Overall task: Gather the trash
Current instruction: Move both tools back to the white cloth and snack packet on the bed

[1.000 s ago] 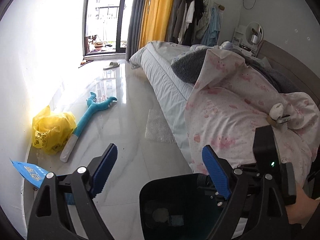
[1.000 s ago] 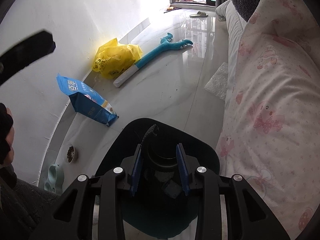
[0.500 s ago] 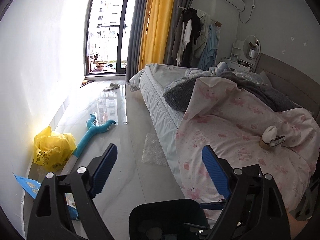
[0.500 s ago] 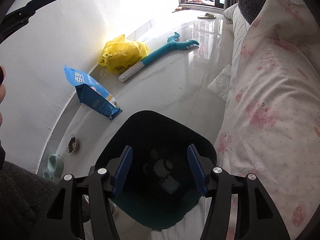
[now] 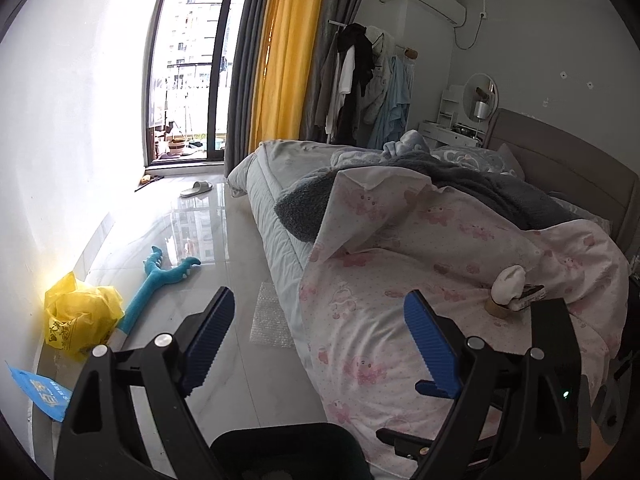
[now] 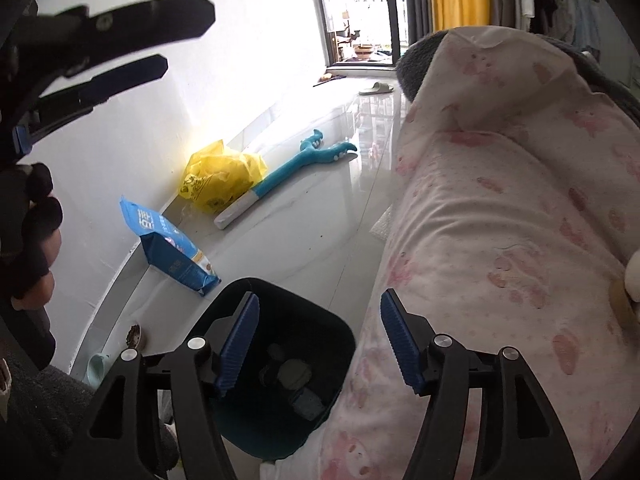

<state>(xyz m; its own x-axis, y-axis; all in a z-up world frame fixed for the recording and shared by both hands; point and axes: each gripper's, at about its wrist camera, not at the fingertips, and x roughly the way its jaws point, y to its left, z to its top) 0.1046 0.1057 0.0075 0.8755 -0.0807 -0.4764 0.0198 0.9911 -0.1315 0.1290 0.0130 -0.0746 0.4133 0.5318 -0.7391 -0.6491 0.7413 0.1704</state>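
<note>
The black trash bin [image 6: 256, 286] stands on the floor against the bed, with several dark bits of rubbish inside. My right gripper [image 6: 320, 300] hovers above its rim; its jaws are opening and nothing is between them. My left gripper [image 5: 318, 300] is open and empty, facing the pink quilt [image 5: 400, 312]. On the quilt lie a crumpled white wad [image 5: 509, 282], a tape roll [image 5: 496, 309] and a small dark item [image 5: 530, 294]. The wad [image 6: 633, 276] also shows at the right wrist view's edge. The left gripper [image 6: 188, 40] appears at that view's upper left.
Along the wall lie a yellow plastic bag [image 5: 80, 316], a blue pouch [image 6: 172, 248] and a teal plush toy [image 5: 160, 284]. Bubble wrap [image 5: 268, 320] lies by the bed. A slipper [image 5: 196, 189] sits near the balcony door. Pet bowls [image 6: 134, 334] stand left of the bin.
The right gripper opened and dropped a dark curved item into the bin. Both grippers rose, so the bin sank lower in both views and more of the bed shows.
</note>
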